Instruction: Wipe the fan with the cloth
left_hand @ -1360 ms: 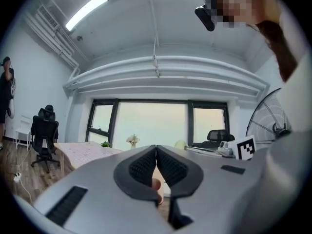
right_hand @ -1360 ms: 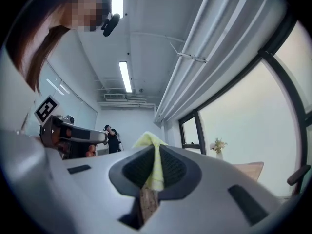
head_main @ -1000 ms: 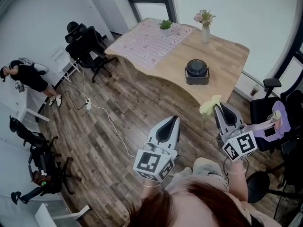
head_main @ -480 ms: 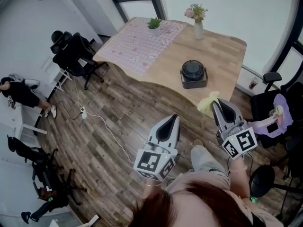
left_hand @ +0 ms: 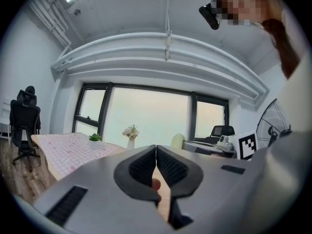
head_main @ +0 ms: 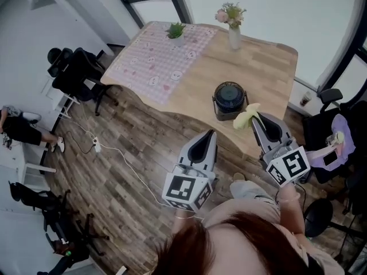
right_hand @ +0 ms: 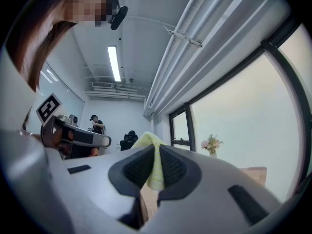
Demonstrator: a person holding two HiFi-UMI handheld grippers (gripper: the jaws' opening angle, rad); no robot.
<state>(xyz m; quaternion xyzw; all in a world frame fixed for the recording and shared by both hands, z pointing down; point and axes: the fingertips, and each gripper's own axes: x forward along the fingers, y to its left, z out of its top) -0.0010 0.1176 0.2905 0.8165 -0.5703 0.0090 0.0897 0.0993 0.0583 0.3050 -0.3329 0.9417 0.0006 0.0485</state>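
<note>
Now nearer fan point(head_main: 229, 98) | right gripper point(head_main: 257, 118) fingers clench cloth point(head_main: 243, 118) | left gripper point(head_main: 210, 134) clenched, empty

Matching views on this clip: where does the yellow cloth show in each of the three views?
Head view: right of centre, the yellow cloth pokes from the right tongs, by the fan.
Left gripper view: pale yellow lump just right of centre, above the shut left tongs; likely the cloth.
Right gripper view: dead centre, pinched between the tongs.
Shared landmark: the vase of flowers.
</note>
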